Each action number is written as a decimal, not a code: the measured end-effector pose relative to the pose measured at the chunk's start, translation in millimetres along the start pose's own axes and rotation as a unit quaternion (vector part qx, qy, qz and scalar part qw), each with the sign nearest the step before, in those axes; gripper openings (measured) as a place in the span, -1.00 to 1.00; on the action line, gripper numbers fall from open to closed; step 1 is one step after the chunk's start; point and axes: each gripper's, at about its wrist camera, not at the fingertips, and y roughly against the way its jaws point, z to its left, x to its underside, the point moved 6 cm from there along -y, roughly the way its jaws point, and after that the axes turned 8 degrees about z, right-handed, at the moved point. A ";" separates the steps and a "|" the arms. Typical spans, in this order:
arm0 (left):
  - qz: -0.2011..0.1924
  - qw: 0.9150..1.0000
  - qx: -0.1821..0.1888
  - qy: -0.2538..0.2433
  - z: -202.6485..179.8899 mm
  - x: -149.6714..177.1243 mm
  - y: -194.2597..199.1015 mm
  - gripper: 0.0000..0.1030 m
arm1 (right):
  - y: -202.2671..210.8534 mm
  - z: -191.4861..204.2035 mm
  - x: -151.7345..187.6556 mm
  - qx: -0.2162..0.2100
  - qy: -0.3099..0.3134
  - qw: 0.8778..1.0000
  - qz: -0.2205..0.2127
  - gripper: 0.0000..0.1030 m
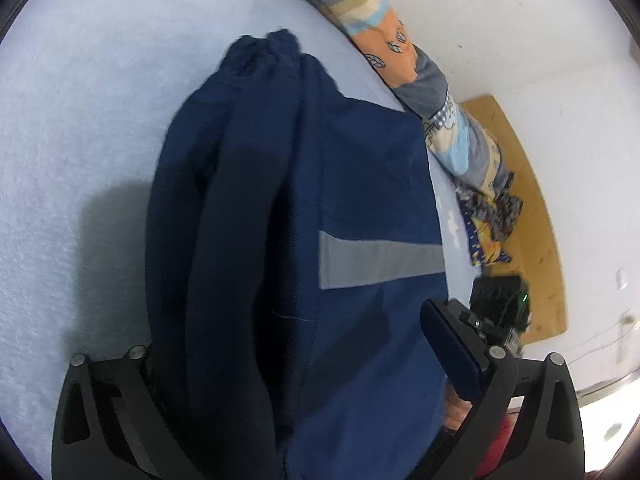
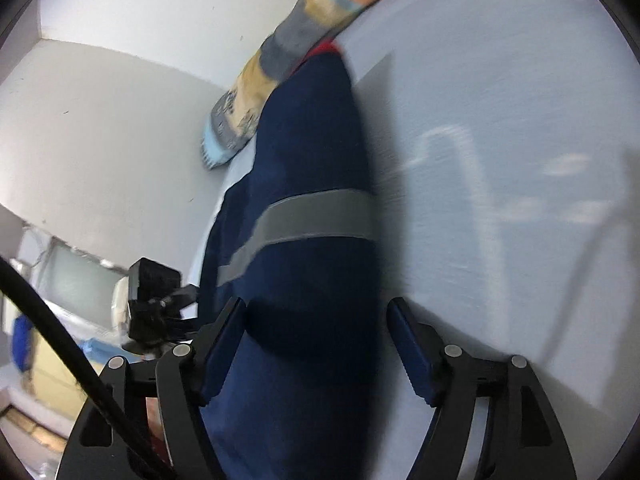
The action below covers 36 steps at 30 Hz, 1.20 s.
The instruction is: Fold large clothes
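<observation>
Navy work garment (image 1: pixel 360 184) with a grey reflective band (image 1: pixel 380 258) fills the near view, lying lengthwise on a pale blue bed (image 1: pixel 80 140), its long axis running away toward a patterned blanket (image 1: pixel 400 44) at the wall. Left gripper (image 1: pixel 300 360) and right gripper (image 2: pixel 316 344) straddle its near end, jaws wide, pads not pressing the cloth.

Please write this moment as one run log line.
navy garment with grey stripe: lying on pale blue bed sheet | left hand-held gripper: open | right hand-held gripper: open

No readable text, label, brand, number or sign anywhere.
</observation>
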 end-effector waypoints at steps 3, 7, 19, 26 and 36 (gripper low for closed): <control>-0.017 0.999 -0.047 -0.019 -13.7 7.1 -2.8 0.41 | -16.3 16.8 1.1 0.061 0.059 0.996 0.002 0.37; -0.042 0.996 -0.064 -0.047 -48.0 14.0 1.2 0.17 | 4.1 33.6 8.1 0.061 0.099 0.993 -0.022 -0.14; -0.032 0.994 -0.077 -0.072 -143.3 13.4 -77.5 0.08 | 146.9 2.5 8.1 0.153 0.092 0.976 -0.122 0.09; -0.104 0.967 -0.202 -0.114 -151.7 43.1 -54.4 0.08 | 213.7 -37.3 40.6 0.271 0.017 0.949 -0.163 0.20; -0.087 0.941 -0.241 -0.221 -168.9 123.1 -46.4 -0.20 | 141.6 24.1 126.3 0.338 0.083 0.933 -0.095 -0.37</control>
